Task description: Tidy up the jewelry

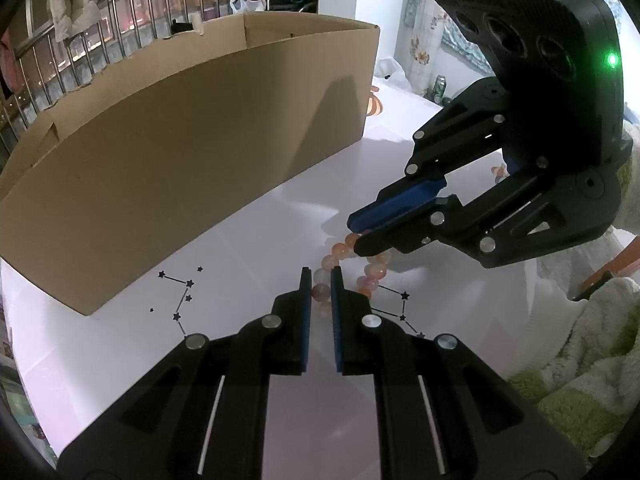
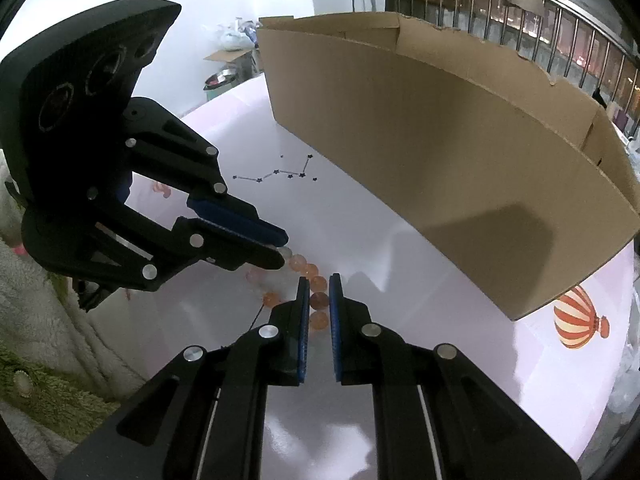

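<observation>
Both hand-held grippers, left (image 1: 321, 276) and right (image 2: 319, 283), clamp the bracelet (image 1: 340, 250) on the table (image 1: 248, 248), box (image 1: 180, 152) at 12 o'clock.

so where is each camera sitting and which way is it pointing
Left wrist view: on the left claw, looking along its fingers across the white table at the pink bead bracelet; right claw enters from the right.
Right wrist view: on the right claw, facing the same bracelet; left claw enters from the left.
Both share the bracelet, the long brown cardboard box and the printed table.
</observation>
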A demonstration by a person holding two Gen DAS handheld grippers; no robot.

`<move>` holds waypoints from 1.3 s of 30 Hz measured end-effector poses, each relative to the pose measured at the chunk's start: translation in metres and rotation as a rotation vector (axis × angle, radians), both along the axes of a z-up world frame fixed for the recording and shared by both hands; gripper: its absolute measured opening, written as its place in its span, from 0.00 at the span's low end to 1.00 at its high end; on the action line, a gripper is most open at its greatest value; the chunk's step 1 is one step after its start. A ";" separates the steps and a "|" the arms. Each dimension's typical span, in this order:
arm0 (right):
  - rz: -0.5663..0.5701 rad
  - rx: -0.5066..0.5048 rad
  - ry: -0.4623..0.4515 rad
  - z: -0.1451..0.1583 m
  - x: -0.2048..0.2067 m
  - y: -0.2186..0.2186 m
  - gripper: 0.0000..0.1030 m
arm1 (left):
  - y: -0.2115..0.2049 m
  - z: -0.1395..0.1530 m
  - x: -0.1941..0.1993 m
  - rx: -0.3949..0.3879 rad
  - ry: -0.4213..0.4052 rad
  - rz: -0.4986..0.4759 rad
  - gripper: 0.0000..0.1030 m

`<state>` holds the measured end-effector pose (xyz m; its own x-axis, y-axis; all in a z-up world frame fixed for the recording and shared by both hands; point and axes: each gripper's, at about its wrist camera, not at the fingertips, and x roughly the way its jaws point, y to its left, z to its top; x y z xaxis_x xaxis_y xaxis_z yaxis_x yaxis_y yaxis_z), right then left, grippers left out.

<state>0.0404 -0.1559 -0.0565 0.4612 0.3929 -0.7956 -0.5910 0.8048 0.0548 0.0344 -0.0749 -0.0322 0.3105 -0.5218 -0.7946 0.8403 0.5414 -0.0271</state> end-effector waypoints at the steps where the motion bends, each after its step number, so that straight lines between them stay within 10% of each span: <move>1: 0.000 0.000 -0.003 0.001 -0.001 0.000 0.10 | 0.000 0.000 -0.001 0.000 -0.003 0.000 0.08; 17: -0.001 0.008 -0.075 0.028 -0.015 0.001 0.10 | 0.013 0.030 -0.013 -0.037 -0.071 0.003 0.08; 25: 0.008 0.066 -0.223 0.103 -0.025 0.001 0.10 | 0.029 0.105 -0.011 -0.106 -0.190 -0.018 0.08; 32: 0.001 0.081 -0.340 0.165 0.005 -0.019 0.10 | 0.019 0.164 0.027 -0.157 -0.256 -0.035 0.08; 39: -0.045 0.107 -0.218 0.160 0.070 -0.052 0.10 | -0.018 0.158 0.095 -0.126 -0.158 -0.041 0.08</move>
